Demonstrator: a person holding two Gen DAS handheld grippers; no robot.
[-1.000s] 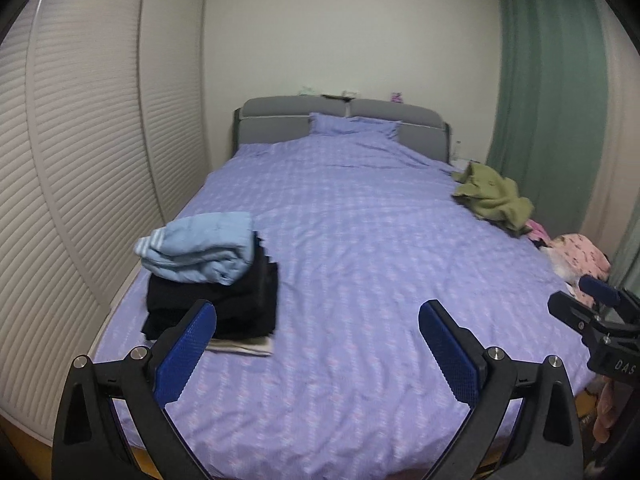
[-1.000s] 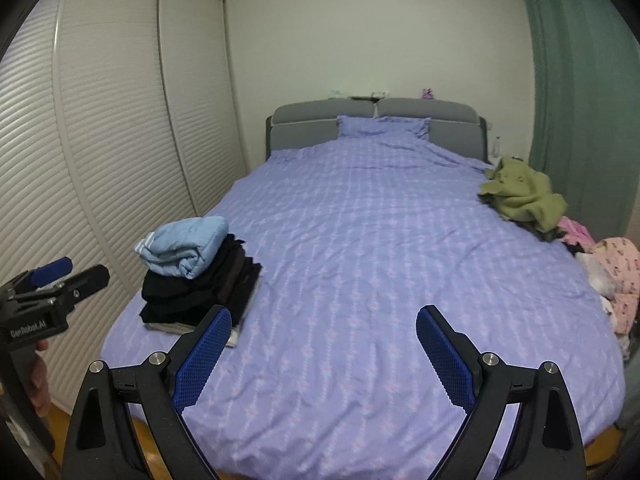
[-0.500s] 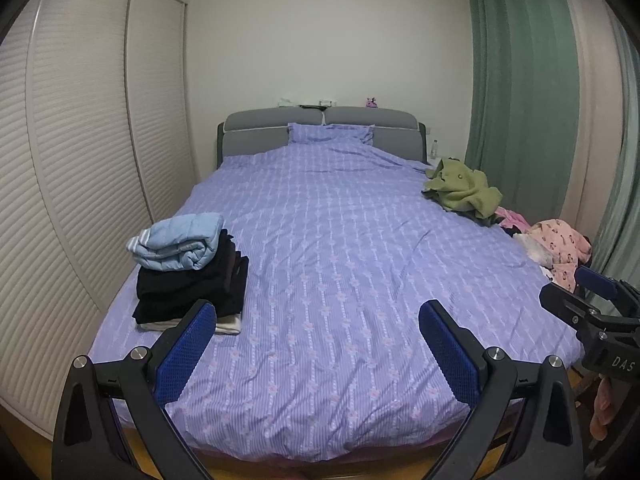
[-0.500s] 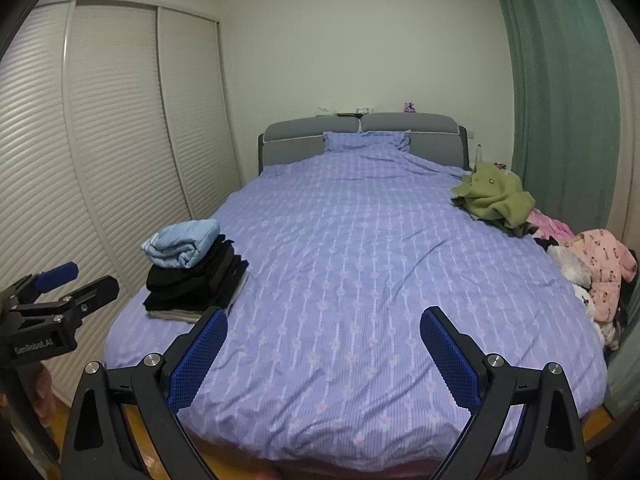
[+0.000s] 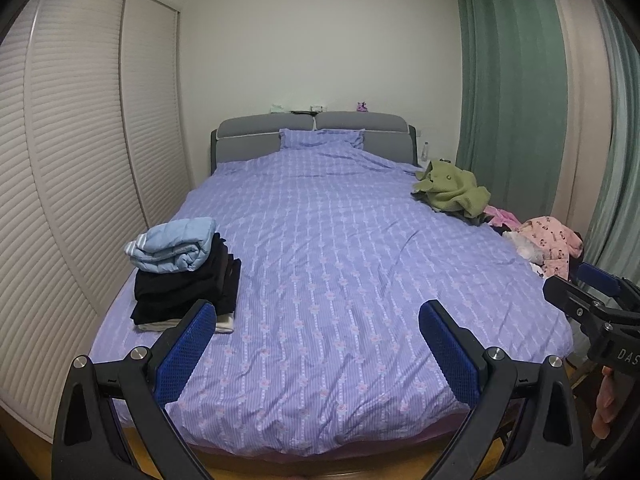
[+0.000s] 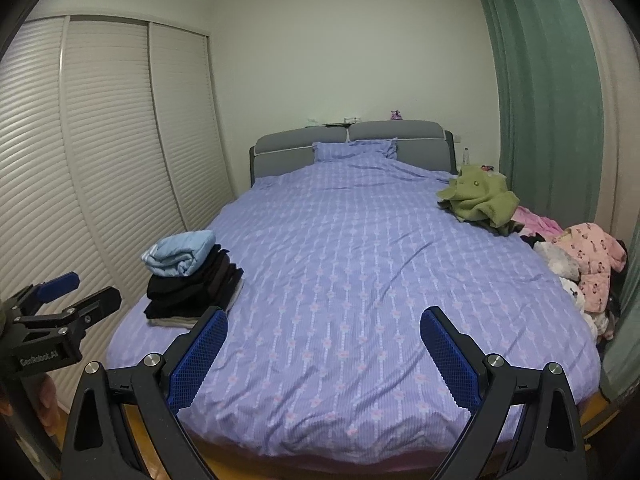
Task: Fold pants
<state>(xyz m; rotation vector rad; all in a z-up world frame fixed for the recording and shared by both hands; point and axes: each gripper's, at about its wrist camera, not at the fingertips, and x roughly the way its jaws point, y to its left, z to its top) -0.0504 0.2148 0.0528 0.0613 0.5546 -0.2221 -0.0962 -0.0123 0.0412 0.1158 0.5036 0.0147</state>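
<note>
- A stack of folded garments (image 5: 184, 276) sits at the left edge of the bed, near its foot; the right wrist view shows it (image 6: 192, 280) too.
- A light-blue folded piece (image 5: 172, 246) lies on top, its rolled edge facing the bed's middle.
- Several black folded pieces (image 5: 188, 292) lie beneath, edges stepped.
- A pale piece (image 5: 222, 324) peeks out at the bottom.
- Which of these are pants cannot be told.

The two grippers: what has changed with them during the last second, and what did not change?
Both the left gripper and the right gripper pulled back from the bed, so more of it and the floor shows. Neither took hold of anything; the jaws stayed wide open. The folded stack and the loose clothes did not move.
</note>
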